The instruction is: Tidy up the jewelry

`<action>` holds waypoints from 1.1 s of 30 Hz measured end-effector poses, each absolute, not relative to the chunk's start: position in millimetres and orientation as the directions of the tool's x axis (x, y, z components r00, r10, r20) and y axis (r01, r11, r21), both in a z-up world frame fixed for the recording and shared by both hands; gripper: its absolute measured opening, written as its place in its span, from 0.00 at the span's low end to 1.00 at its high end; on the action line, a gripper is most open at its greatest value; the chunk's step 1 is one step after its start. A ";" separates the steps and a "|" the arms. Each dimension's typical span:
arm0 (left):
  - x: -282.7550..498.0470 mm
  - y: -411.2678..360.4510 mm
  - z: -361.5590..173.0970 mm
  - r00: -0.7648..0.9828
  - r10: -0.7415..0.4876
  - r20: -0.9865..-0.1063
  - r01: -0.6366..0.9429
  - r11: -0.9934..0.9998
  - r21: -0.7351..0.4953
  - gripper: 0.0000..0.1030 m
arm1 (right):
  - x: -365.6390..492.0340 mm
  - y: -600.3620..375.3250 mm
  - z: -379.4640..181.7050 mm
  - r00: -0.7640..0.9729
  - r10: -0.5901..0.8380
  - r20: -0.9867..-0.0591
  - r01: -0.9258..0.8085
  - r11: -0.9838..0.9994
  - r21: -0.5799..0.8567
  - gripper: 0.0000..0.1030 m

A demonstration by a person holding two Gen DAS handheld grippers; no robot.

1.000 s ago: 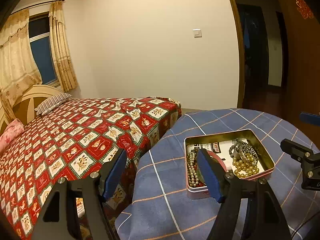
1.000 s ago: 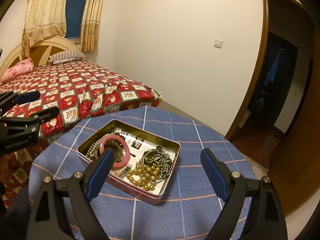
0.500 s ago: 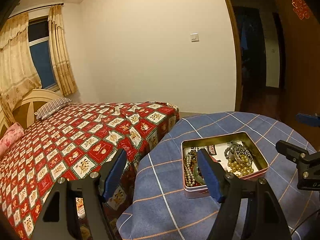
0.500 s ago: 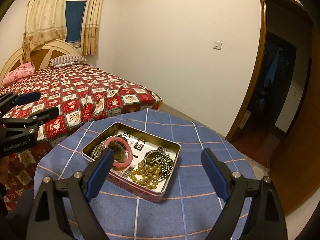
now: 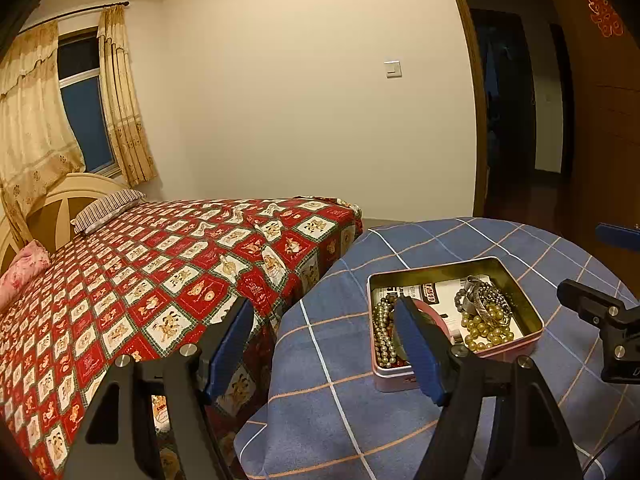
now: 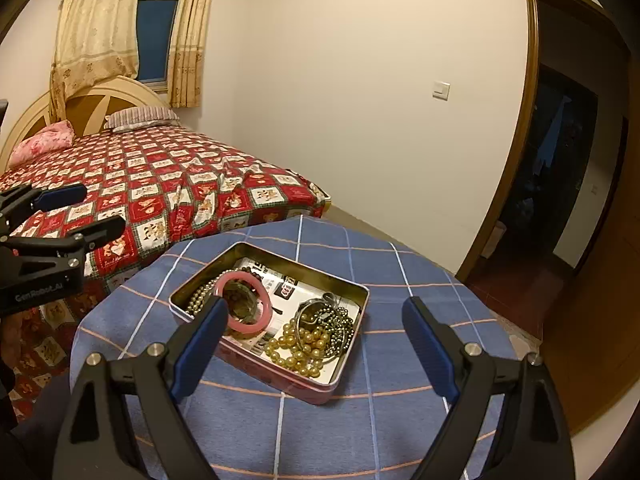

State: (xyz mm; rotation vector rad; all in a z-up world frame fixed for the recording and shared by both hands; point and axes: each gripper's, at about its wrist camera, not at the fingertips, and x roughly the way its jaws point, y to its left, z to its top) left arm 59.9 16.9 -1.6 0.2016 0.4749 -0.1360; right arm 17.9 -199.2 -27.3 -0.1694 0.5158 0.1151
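In the right wrist view, my left gripper (image 6: 82, 210) is at the left edge, fingers spread, holding nothing. Behind it is the bed (image 6: 160, 184). In the middle, the open tin (image 6: 344, 376) stands on the blue cloth (image 6: 400, 420), with a pink bangle (image 6: 266, 316), gold beads (image 6: 300, 348) and dark chains inside. My right gripper (image 6: 316, 348) hovers near it, fingers spread, empty.

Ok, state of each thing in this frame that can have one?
Tin: open, no lid on, jewelry inside.
Pink bangle: lying in the tin.
Gold bead string: heaped in the tin.
Left gripper: open, empty.
Right gripper: open, empty.
Door: open.
Curtains: partly drawn.
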 end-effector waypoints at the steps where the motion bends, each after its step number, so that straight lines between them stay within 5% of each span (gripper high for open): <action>1: 60.0 17.0 -1.6 0.881 -0.084 -0.467 0.177 0.971 0.160 0.71 | 17.8 -199.2 -27.3 0.864 0.067 -0.499 -0.152 0.980 -0.131 0.88; 33: 65.4 22.2 -9.3 0.879 -0.020 -0.477 0.114 0.979 0.170 0.71 | 16.5 -194.3 -29.5 0.864 0.074 -0.498 -0.161 0.978 -0.134 0.88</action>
